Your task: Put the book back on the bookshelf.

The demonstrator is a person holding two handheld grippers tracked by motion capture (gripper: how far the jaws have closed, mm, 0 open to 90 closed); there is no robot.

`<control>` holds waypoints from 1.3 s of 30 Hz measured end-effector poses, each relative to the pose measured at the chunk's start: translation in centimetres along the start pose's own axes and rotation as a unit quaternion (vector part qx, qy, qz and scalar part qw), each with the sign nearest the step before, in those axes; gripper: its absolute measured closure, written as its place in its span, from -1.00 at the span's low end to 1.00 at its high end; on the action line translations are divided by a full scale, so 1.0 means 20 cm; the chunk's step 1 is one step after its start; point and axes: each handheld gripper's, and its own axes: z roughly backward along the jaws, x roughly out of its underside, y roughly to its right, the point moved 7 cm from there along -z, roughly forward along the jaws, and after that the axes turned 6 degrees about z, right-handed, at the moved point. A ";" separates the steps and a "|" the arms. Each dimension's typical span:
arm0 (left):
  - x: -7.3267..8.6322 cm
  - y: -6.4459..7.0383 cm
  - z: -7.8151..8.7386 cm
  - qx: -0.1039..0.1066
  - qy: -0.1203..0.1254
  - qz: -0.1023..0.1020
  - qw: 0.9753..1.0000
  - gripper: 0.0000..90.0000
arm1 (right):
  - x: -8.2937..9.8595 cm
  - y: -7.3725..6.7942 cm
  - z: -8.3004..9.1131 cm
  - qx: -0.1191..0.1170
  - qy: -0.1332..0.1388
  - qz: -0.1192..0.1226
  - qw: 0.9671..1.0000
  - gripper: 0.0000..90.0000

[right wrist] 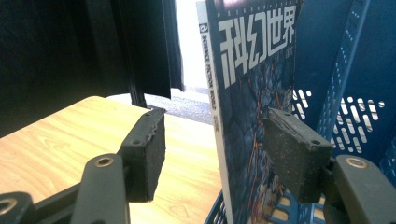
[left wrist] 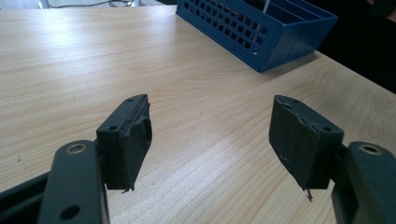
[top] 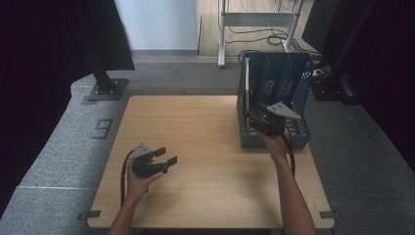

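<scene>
Your right gripper (top: 255, 119) hangs spread around the magazine (right wrist: 254, 93), which stands upright in the blue file rack (top: 298, 88)'s leftmost slot; the placing looks done, only the withdrawal remains. Your left gripper (top: 164, 157) waits spread over the tabletop (top: 205, 147).

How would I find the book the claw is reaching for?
Look at the wooden table, then the blue file rack at its far right. The magazine stands upright in the rack's leftmost slot, between the open right claw jaws. Its dark blue cover carries big white Chinese characters.
</scene>
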 end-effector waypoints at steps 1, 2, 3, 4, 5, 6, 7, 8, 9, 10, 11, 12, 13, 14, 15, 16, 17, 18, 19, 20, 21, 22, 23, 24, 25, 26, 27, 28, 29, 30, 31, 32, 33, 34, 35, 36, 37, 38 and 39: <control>0.00 0.00 0.00 -0.001 0.000 -0.001 1.000 -0.33 | 0.01 0.00 0.01 -0.002 0.000 0.000 1.000 -0.14; 0.01 0.00 0.00 -0.001 -0.002 -0.001 1.000 -0.33 | 0.02 -0.01 0.02 -0.004 0.000 0.000 1.000 -0.14; 0.01 0.00 -0.01 -0.002 -0.003 -0.001 1.000 -0.33 | 0.03 -0.02 0.03 -0.005 0.002 0.000 1.000 -0.14; 0.01 0.00 -0.01 -0.001 -0.004 -0.001 1.000 -0.33 | 0.04 -0.02 0.05 -0.008 0.004 -0.001 1.000 -0.13; 0.02 0.01 -0.01 -0.001 -0.006 -0.002 1.000 -0.33 | 0.06 -0.03 0.06 -0.011 0.004 0.000 1.000 -0.14; 0.02 0.01 -0.02 -0.002 -0.006 -0.002 1.000 -0.33 | 0.07 -0.04 0.07 -0.012 0.003 0.001 1.000 -0.13; 0.02 0.01 -0.02 -0.001 -0.009 -0.002 1.000 -0.33 | 0.08 -0.04 0.08 -0.013 0.006 0.001 1.000 -0.13; 0.02 0.01 -0.02 -0.001 -0.010 -0.003 1.000 -0.33 | 0.10 -0.05 0.09 -0.016 0.006 -0.001 1.000 -0.13; 0.02 0.01 -0.02 -0.001 -0.010 -0.002 1.000 -0.33 | 0.11 -0.05 0.10 -0.018 0.007 -0.002 1.000 -0.13; 0.03 0.01 -0.03 -0.002 -0.011 -0.003 1.000 -0.33 | 0.12 -0.05 0.12 -0.018 0.007 -0.002 1.000 -0.12; 0.03 0.02 -0.03 -0.001 -0.012 -0.005 1.000 -0.34 | 0.13 -0.05 0.13 -0.016 0.010 -0.002 1.000 -0.10; 0.03 0.02 -0.03 -0.001 -0.013 -0.005 1.000 -0.34 | 0.15 -0.06 0.14 -0.014 0.012 0.001 1.000 -0.09; 0.03 0.02 -0.03 -0.001 -0.015 -0.006 1.000 -0.34 | 0.15 -0.06 0.15 -0.013 0.013 0.001 1.000 -0.09; 0.03 0.02 -0.03 -0.001 -0.016 -0.007 1.000 -0.34 | 0.16 -0.07 0.15 -0.015 0.014 0.001 1.000 -0.09; 0.03 0.02 -0.04 -0.001 -0.015 -0.007 1.000 -0.34 | 0.17 -0.08 0.17 -0.018 0.015 0.000 1.000 -0.09; 0.04 0.02 -0.04 -0.001 -0.016 -0.006 1.000 -0.34 | 0.18 -0.08 0.17 -0.019 0.014 0.001 1.000 -0.10; 0.04 0.02 -0.04 -0.001 -0.016 -0.006 1.000 -0.34 | 0.19 -0.09 0.18 -0.021 0.013 0.000 1.000 -0.10; 0.04 0.02 -0.04 -0.002 -0.016 -0.006 1.000 -0.34 | 0.19 -0.09 0.18 -0.023 0.013 0.000 1.000 -0.10; 0.04 0.02 -0.04 -0.002 -0.016 -0.006 1.000 -0.34 | 0.20 -0.10 0.19 -0.025 0.013 0.001 1.000 -0.10; 0.04 0.02 -0.04 -0.002 -0.017 -0.006 1.000 -0.34 | 0.21 -0.10 0.20 -0.026 0.013 0.000 1.000 -0.10; 0.04 0.02 -0.04 -0.002 -0.016 -0.005 1.000 -0.34 | 0.21 -0.11 0.21 -0.029 0.013 0.001 1.000 -0.10; 0.04 0.02 -0.04 -0.002 -0.016 -0.005 1.000 -0.34 | 0.22 -0.12 0.21 -0.031 0.013 0.001 0.999 -0.10; 0.05 0.02 -0.03 -0.002 -0.017 -0.005 1.000 -0.34 | 0.22 -0.13 0.22 -0.033 0.011 0.001 0.999 -0.10; 0.05 0.02 -0.03 -0.002 -0.017 -0.005 1.000 -0.34 | 0.23 -0.14 0.23 -0.036 0.010 0.001 0.999 -0.10; 0.05 0.02 -0.03 -0.002 -0.018 -0.005 1.000 -0.34 | 0.24 -0.14 0.23 -0.039 0.010 0.002 0.999 -0.11; 0.05 0.02 -0.04 -0.003 -0.019 -0.005 1.000 -0.34 | 0.25 -0.15 0.24 -0.042 0.008 0.003 0.999 -0.11; 0.06 0.02 -0.04 -0.003 -0.020 -0.004 1.000 -0.34 | 0.26 -0.17 0.24 -0.045 0.005 0.004 0.999 -0.11; 0.06 0.02 -0.04 -0.003 -0.021 -0.004 1.000 -0.34 | 0.27 -0.18 0.25 -0.047 0.003 0.005 0.999 -0.11; 0.06 0.02 -0.04 -0.003 -0.022 -0.004 1.000 -0.34 | 0.29 -0.19 0.25 -0.050 0.000 0.005 0.999 -0.11; 0.06 0.02 -0.04 -0.003 -0.022 -0.004 1.000 -0.34 | 0.30 -0.20 0.26 -0.054 -0.001 0.005 0.999 -0.11; 0.06 0.02 -0.04 -0.003 -0.023 -0.004 1.000 -0.34 | 0.31 -0.21 0.26 -0.055 -0.002 0.006 0.998 -0.11; 0.07 0.02 -0.04 -0.003 -0.023 -0.003 1.000 -0.34 | 0.33 -0.22 0.26 -0.057 -0.006 0.009 0.998 -0.11; 0.07 0.02 -0.05 -0.003 -0.025 -0.003 1.000 -0.34 | 0.34 -0.23 0.26 -0.058 -0.009 0.013 0.998 -0.11; 0.07 0.02 -0.05 -0.003 -0.026 -0.004 1.000 -0.34 | 0.36 -0.24 0.26 -0.060 -0.011 0.015 0.998 -0.11; 0.08 0.02 -0.05 -0.003 -0.027 -0.003 1.000 -0.34 | 0.37 -0.24 0.27 -0.062 -0.012 0.015 0.998 -0.11; 0.08 0.02 -0.05 -0.003 -0.029 -0.003 1.000 -0.34 | 0.38 -0.25 0.27 -0.064 -0.014 0.016 0.998 -0.11; 0.08 0.02 -0.05 -0.003 -0.030 -0.004 1.000 -0.34 | 0.39 -0.26 0.28 -0.065 -0.015 0.017 0.998 -0.11; 0.08 0.02 -0.06 -0.004 -0.030 -0.003 1.000 -0.34 | 0.40 -0.26 0.28 -0.067 -0.017 0.016 0.997 -0.11; 0.09 0.02 -0.06 -0.004 -0.031 -0.004 1.000 -0.34 | 0.41 -0.27 0.28 -0.068 -0.021 0.018 0.997 -0.12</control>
